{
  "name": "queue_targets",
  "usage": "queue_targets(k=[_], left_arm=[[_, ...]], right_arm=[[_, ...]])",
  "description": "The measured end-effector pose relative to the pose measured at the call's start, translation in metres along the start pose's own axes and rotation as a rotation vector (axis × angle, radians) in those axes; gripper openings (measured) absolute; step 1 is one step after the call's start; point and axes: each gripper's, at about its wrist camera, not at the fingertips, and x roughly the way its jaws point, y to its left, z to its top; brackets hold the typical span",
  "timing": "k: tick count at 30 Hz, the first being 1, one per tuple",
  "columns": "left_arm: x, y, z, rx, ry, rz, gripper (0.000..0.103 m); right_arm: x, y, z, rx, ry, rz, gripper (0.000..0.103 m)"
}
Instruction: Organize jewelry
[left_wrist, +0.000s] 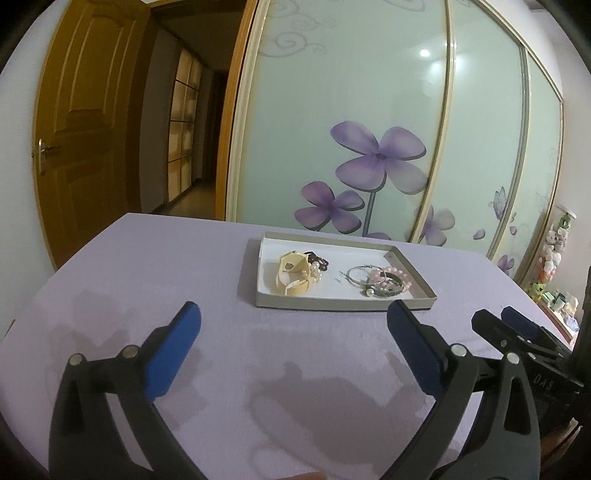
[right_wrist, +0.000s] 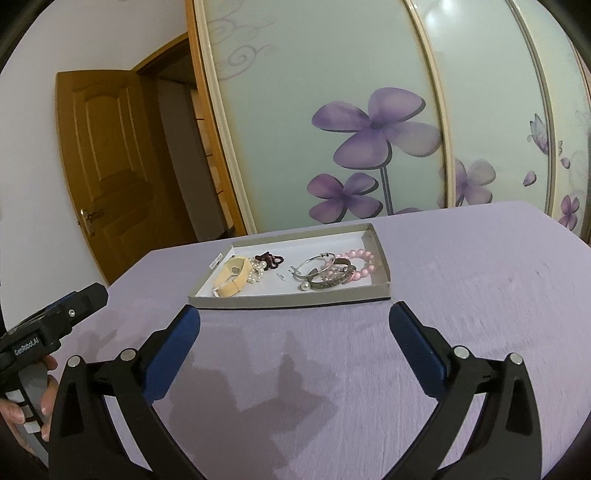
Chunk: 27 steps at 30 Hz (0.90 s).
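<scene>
A shallow grey cardboard tray (left_wrist: 343, 304) (right_wrist: 288, 301) lies on the lilac cloth, just past both grippers. On its left side lie a cream band (left_wrist: 291, 273) (right_wrist: 232, 282), a white pearl string (left_wrist: 314, 275) (right_wrist: 255, 272) and a dark red hair tie (left_wrist: 317, 258) (right_wrist: 271, 259). At its right sit a silver hoop (left_wrist: 360, 276) (right_wrist: 314, 267), a pink bead bracelet (left_wrist: 399, 277) (right_wrist: 360, 264) and a dark bangle (left_wrist: 389, 291) (right_wrist: 332, 282). My left gripper (left_wrist: 293, 317) is open and holds nothing. My right gripper (right_wrist: 294, 319) is open too, its fingers (left_wrist: 517, 325) showing in the left wrist view.
The lilac cloth (left_wrist: 166, 266) (right_wrist: 480, 277) covers the whole surface. Behind it stand sliding wardrobe doors with purple flowers (left_wrist: 376, 158) (right_wrist: 373, 129) and an open wooden door (left_wrist: 85, 129) (right_wrist: 107, 166). A hand (right_wrist: 22, 406) grips the left tool's handle. Small toys (left_wrist: 554, 258) sit at far right.
</scene>
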Motion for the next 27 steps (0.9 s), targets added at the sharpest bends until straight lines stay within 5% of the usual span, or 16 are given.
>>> queue_targets(k=[27], left_arm=[[0.011, -0.01, -0.016, 0.02, 0.0, -0.045, 0.101]], right_arm=[[0.001, 0.0, -0.004, 0.011, -0.026, 0.018, 0.102]])
